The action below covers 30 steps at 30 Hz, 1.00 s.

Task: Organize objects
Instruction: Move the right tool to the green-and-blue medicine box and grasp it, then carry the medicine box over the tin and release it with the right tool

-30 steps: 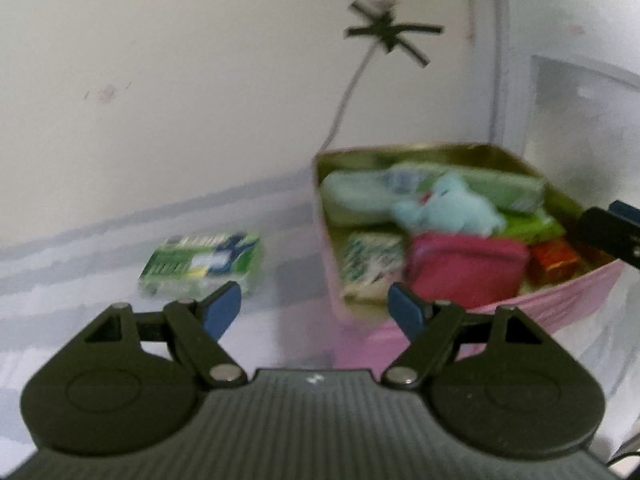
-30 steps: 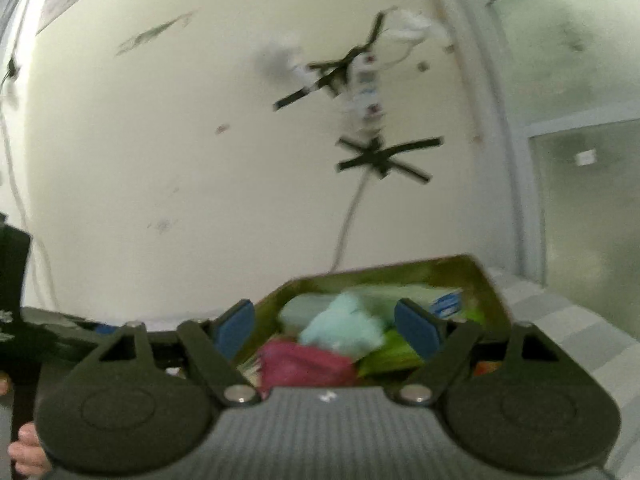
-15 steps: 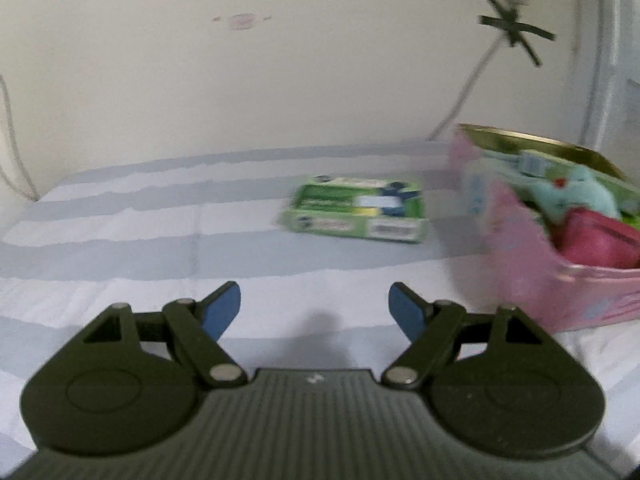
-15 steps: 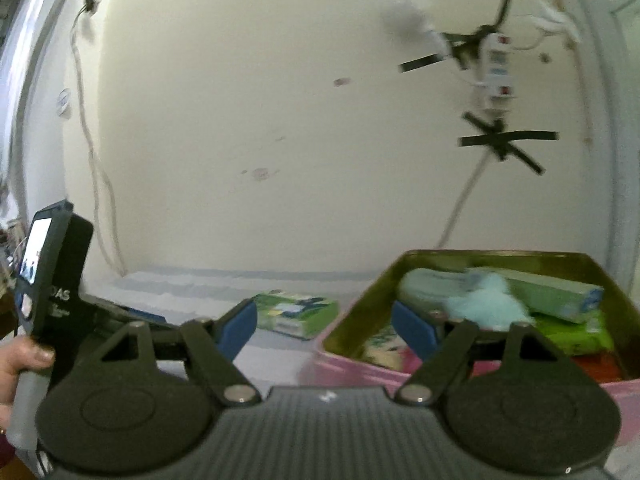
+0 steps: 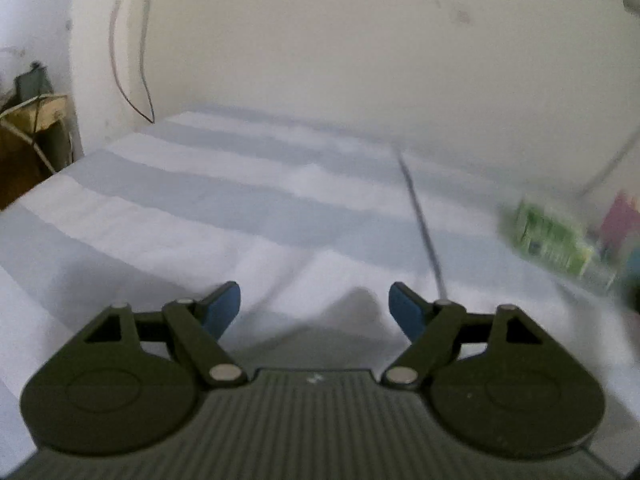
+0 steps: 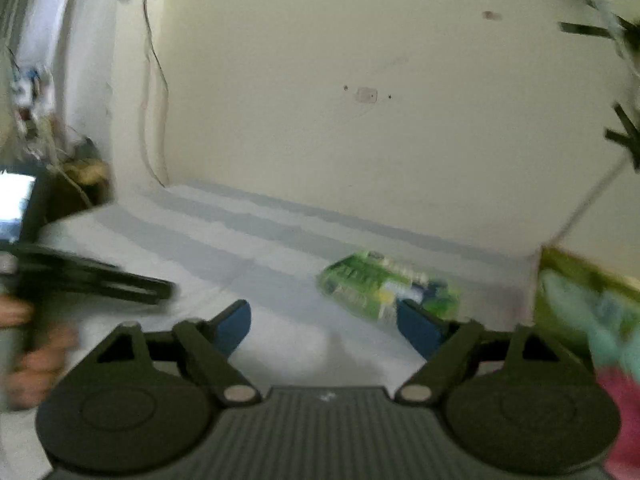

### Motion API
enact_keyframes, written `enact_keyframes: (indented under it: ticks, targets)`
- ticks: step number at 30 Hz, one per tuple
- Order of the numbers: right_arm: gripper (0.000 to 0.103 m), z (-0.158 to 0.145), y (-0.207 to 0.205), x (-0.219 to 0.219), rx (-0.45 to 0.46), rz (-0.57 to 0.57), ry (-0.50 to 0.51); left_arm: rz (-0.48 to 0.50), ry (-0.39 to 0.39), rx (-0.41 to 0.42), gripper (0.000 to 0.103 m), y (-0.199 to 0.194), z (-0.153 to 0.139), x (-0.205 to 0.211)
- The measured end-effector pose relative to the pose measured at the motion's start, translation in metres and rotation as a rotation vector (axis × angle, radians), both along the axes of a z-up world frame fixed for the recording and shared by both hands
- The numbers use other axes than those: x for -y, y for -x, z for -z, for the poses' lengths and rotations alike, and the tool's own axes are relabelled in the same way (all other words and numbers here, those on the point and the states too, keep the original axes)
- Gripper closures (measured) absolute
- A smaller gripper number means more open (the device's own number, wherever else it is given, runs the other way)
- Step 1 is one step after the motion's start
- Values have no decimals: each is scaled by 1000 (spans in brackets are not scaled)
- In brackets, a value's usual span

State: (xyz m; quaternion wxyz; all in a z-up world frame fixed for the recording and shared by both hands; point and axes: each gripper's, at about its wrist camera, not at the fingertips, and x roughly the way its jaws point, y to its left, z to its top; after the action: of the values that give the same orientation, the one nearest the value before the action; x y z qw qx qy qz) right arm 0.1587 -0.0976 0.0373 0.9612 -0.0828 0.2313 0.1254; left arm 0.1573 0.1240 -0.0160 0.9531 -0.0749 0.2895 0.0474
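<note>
Surface: a bed (image 5: 248,200) with a grey-and-white striped sheet, pushed against a cream wall (image 6: 360,120); everything in play lies on it.

Left gripper (image 5: 315,306): its blue fingers (image 5: 224,304) are spread wide with nothing between them, low over bare sheet on the left part of the bed. It points away from the goods, so it looks parked out of the way rather than reaching.

Right gripper (image 6: 323,322): fingers (image 6: 416,328) likewise released and empty, aimed along the bed toward the far right, where the loose item lies. That heading suits an approach to a pick-up (a judgement, not a seen act).

Green packet (image 6: 384,284): the one item outside the container, lying flat on the sheet just left of the tin, a little beyond the right gripper's right finger. Motion blur hides its print.

Tin (image 6: 560,264): an open box at the far right, gold inside in the right wrist view and pink outside at the edge of the left wrist view. It is already crowded.

Contents: a pale teal soft thing (image 6: 592,320) and something pink-red (image 6: 624,408) below it can be made out; the rest is too smeared to name.

Task standing: the packet probably belongs in the tin, and space there looks tight.

Person's hand (image 6: 36,360): blurred at the left edge, gripping the left gripper's handle.
</note>
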Motion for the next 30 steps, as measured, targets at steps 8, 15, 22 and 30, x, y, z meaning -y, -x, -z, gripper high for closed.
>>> enact_keyframes:
  ticks: [8,15,22,30]
  targets:
    - [2,5,-177,-1,-287,225,20,14,-19,74,20,12,-6,8]
    - [11,33,-172,9,-500,137,-231,25,56,73,20,6,-4,-7]
    - [9,39,-33,-27,-390,-162,-183,61,174,81,20,2,-1,-22]
    - [0,34,82,2,-99,-189,-55,276,271,40,20,17,-4,-5]
